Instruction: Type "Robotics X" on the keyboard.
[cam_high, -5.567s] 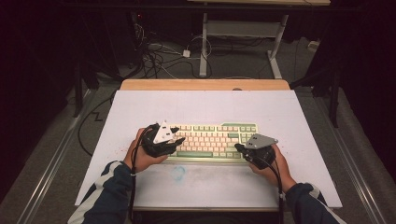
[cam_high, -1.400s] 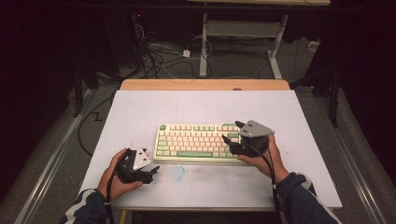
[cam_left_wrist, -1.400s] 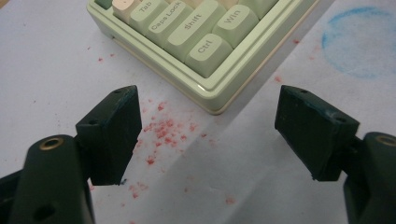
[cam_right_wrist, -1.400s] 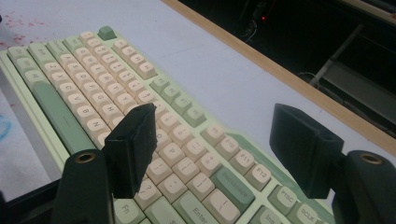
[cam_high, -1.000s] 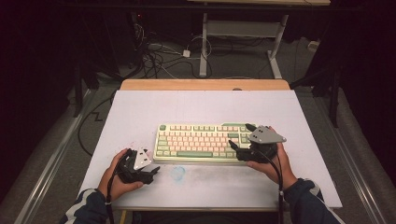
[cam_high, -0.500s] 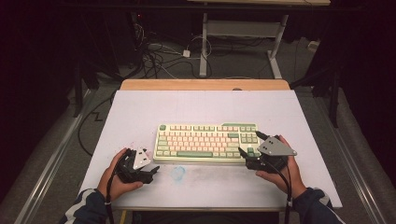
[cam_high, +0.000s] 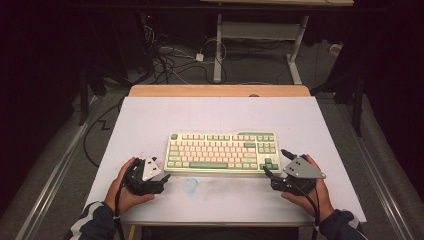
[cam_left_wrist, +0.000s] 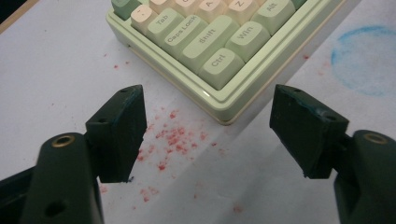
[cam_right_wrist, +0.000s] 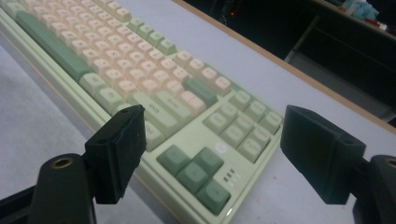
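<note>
A pale green keyboard (cam_high: 222, 152) with cream and green keys lies across the middle of the white sheet (cam_high: 215, 115). My left gripper (cam_high: 162, 179) rests off its near left corner, a hand around it. In the left gripper view its jaws (cam_left_wrist: 210, 135) stand wide apart and have just been closing a little; nothing is between them, and the Ctrl corner of the keyboard (cam_left_wrist: 210, 42) lies just ahead. My right gripper (cam_high: 274, 161) sits off the near right corner, open. Its jaws (cam_right_wrist: 215, 158) frame the arrow keys of the keyboard (cam_right_wrist: 140, 79) without touching.
A blue round smudge (cam_high: 191, 185) marks the sheet in front of the keyboard, and red specks (cam_left_wrist: 173, 140) lie by the left corner. The wooden table edge (cam_high: 220, 91) shows behind the sheet. Beyond it are floor cables (cam_high: 170, 60) and a metal desk frame (cam_high: 260, 40).
My right gripper has drawn back from the keyboard's right end, moving right and toward the person, and now sits lower off the near right corner. The left hand has stayed put.
</note>
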